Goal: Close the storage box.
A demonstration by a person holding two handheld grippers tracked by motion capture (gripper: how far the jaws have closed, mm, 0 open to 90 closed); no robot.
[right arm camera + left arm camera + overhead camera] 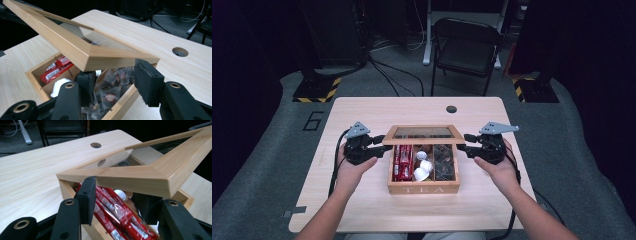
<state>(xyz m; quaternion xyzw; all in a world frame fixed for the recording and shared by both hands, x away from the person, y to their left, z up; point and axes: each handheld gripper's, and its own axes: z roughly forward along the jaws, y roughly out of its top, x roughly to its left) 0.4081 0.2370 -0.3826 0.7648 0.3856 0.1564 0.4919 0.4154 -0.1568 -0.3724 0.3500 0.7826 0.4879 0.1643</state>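
1. The tabletop (pixel 362 112) is light wood with round corners and a small round hole (pixel 451 109) near the far edge.
2. The floor (pixel 277 150) is grey carpet with a dark number six (pixel 313 120) on it.
3. A black folding chair (pixel 465 50) stands behind the tabletop.
4. Black cables (pixel 389 70) lie on the floor.
5. Two stand bases have yellow and black stripes (pixel 318 91).
6. The back of the room is dark.

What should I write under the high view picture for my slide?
Two hand-held grippers, left and right, prop up the glass lid of a wooden tea box on a table.
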